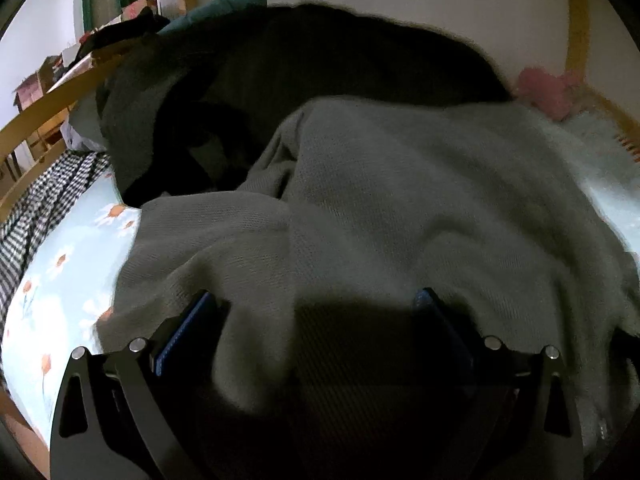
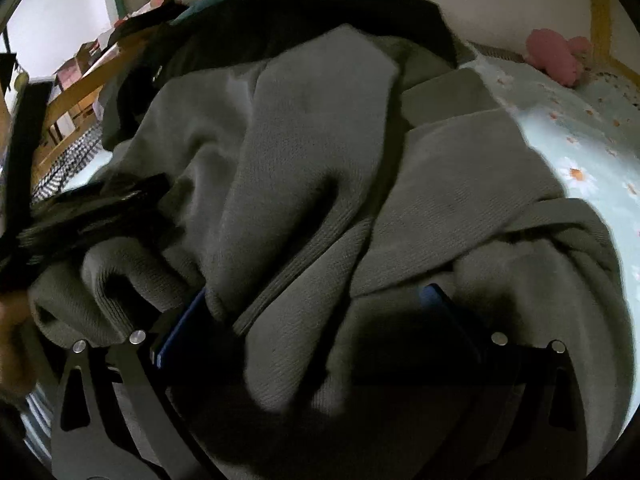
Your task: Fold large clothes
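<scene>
A grey knitted sweater [image 1: 400,208] lies crumpled across the middle of both views, on a pale blue flowered bedsheet [image 1: 68,272]. In the left wrist view the left gripper [image 1: 316,300] stands at the bottom of the frame, its blue-padded fingers spread wide with sweater cloth bunched between them. In the right wrist view the right gripper [image 2: 316,296] is likewise spread wide, a sweater fold [image 2: 304,280] lying between its fingers. Dark clothes [image 1: 320,56] are heaped at upper centre. A pink soft toy [image 2: 554,54] sits upper right, near the wooden bed frame [image 1: 578,24].

Grey sweater [image 2: 304,168] seemingly between tool [image 2: 316,300] fingers
</scene>
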Motion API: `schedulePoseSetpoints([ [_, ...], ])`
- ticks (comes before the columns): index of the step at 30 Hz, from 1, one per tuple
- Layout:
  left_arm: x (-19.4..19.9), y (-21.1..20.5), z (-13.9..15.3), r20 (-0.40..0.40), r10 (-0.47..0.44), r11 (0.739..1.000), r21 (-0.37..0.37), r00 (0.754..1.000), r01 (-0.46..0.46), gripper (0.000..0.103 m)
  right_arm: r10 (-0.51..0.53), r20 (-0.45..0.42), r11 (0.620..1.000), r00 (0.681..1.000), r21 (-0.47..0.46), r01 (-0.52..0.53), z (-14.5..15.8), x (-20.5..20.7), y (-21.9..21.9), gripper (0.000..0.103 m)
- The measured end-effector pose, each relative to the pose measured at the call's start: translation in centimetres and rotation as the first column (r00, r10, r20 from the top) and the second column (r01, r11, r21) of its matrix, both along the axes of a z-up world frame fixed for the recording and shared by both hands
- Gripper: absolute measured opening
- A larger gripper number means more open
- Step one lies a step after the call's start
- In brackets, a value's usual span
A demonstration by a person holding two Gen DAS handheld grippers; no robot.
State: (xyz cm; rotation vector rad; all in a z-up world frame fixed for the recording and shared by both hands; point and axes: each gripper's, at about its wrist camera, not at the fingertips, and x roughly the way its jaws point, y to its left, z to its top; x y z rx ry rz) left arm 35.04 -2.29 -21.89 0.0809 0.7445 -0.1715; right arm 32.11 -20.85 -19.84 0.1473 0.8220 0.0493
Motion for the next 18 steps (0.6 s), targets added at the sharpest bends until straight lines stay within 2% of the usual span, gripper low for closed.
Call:
schedulePoseSetpoints([
  [3, -4.1, 1.2, 0.9, 0.038, -0.015, 1.000, -0.026, 0.999, 0.016, 0.097, -0.005, 0.050, 1.000, 0.999, -0.011, 0.005, 2.0, -2.6, 0.2, 0.100],
  [11, -12.1, 3.5, 1.6, 0.038, -0.007, 0.994, -0.105, 0.999, 0.011, 0.097, 0.024, 0.079, 1.000, 0.997, 0.004, -0.024, 4.7, -7.7, 0.6, 0.100],
  [18, -18.3, 3.2, 3.3, 0.110, -0.097, 0.990, -0.089, 0.989, 0.107, 0.097, 0.074, 0.152, 0.997, 0.986, -0.023, -0.071, 7.3, -12.8, 0.9, 0.100],
])
